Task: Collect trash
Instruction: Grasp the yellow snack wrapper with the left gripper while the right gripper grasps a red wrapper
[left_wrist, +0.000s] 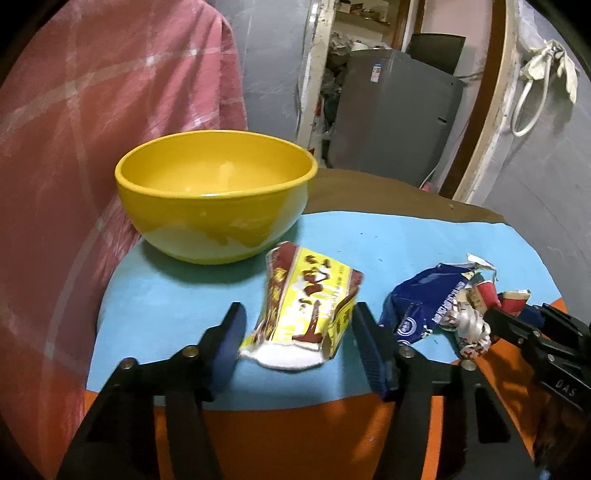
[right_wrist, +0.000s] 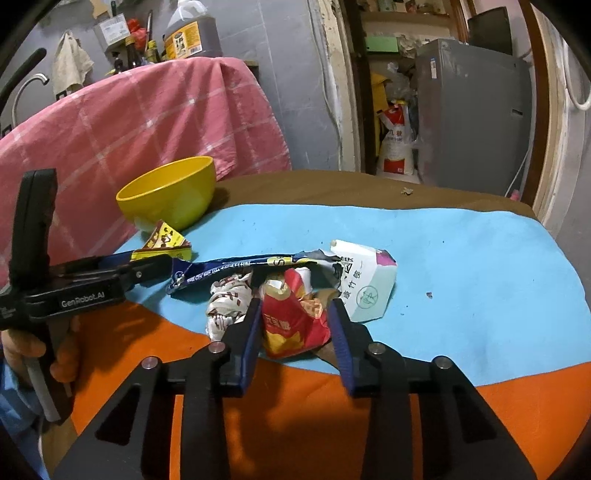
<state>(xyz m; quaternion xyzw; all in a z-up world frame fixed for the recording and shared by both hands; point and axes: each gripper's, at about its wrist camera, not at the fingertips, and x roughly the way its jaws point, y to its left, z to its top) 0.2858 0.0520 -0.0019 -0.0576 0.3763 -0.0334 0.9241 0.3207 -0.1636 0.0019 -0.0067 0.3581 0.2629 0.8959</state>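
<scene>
1. Yellow-and-red wrapper (left_wrist: 308, 295): a crinkled, glossy printed packet, flattened and bent, with a torn white inner edge at its near end. It is laid on the blue mat just in front of the bowl and sits between the pads of the left gripper (left_wrist: 299, 332). The right pad is seen touching its edge; a small gap shows at the left pad, so the jaws stand partly apart and no firm clamp is shown.
2. Red wrapper (right_wrist: 293, 325): crumpled shiny foil with yellow print, bunched into a wad near the mat's front edge. It is pinched between the ribbed blue pads of the right gripper (right_wrist: 295, 325), which press on both of its sides.
3. Blue wrapper (right_wrist: 236, 267): a long, creased dark-blue film with white lettering, lying flat behind the red wad.
4. White crumpled wrapper (right_wrist: 225, 302): silvery-white foil, tightly balled, just left of the red wad.
5. White carton (right_wrist: 364, 284): folded card, angular, printed in green, just right of the pile.
6. Yellow bowl (left_wrist: 214, 192): round, deep, smooth glazed, paler at its base, standing upright on the mat's far left.
7. Blue mat (right_wrist: 461, 266): matte felt-like sheet, overlapping an orange mat (right_wrist: 295, 424).
8. Pink checked cloth (left_wrist: 92, 110): woven, draped behind the bowl.
</scene>
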